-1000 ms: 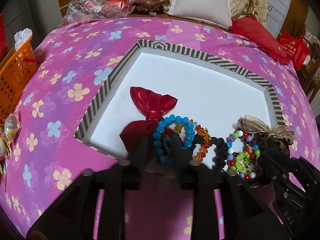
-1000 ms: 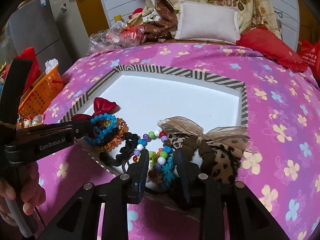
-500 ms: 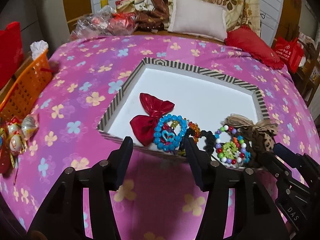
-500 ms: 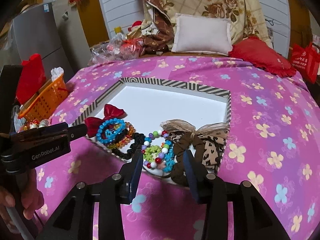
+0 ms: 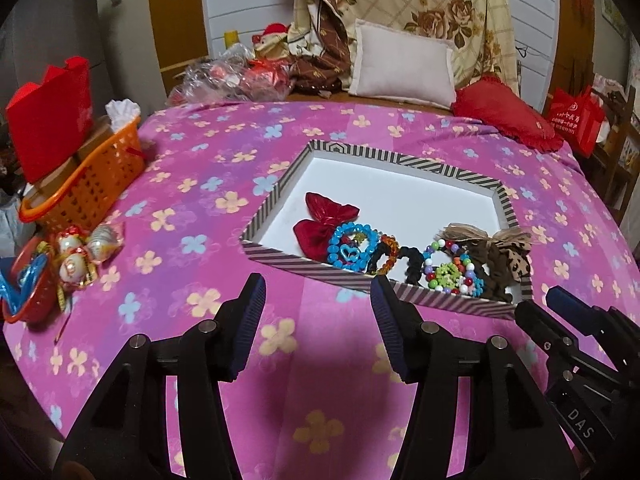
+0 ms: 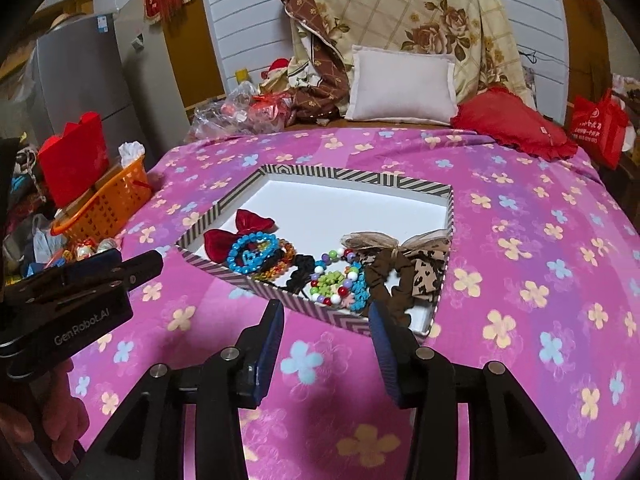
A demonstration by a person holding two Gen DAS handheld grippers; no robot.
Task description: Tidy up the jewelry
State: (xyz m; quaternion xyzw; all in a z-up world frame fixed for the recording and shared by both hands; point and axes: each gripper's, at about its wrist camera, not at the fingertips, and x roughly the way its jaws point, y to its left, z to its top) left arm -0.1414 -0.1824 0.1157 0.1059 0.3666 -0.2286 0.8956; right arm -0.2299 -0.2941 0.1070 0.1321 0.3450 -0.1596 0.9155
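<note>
A striped-rim box [image 5: 304,268] with a white floor lies on the pink flowered bedspread [image 5: 200,184]. Along its near wall lie a red bow [image 5: 324,220], a blue bead bracelet [image 5: 352,246], an amber bracelet [image 5: 390,256], a black scrunchie [image 5: 412,264], a multicoloured bead bracelet [image 5: 448,268] and a brown leopard bow [image 5: 508,256]. My left gripper [image 5: 318,292] hangs open over the bedspread, short of the box, with nothing between its fingers. My right gripper [image 6: 326,312] is open and empty too, just before the box's near corner [image 6: 360,320].
An orange basket [image 5: 88,184] with a red bag stands at the left bed edge. Near it are foil-wrapped eggs [image 5: 80,252] and a red bowl [image 5: 24,288]. A white pillow [image 5: 404,64], a red cushion [image 5: 504,116] and plastic bags [image 5: 236,76] line the far side.
Both grippers have pulled back and up from the box, and their jaws now stand wider. The blue bracelet and the beaded bracelet stay in the box.
</note>
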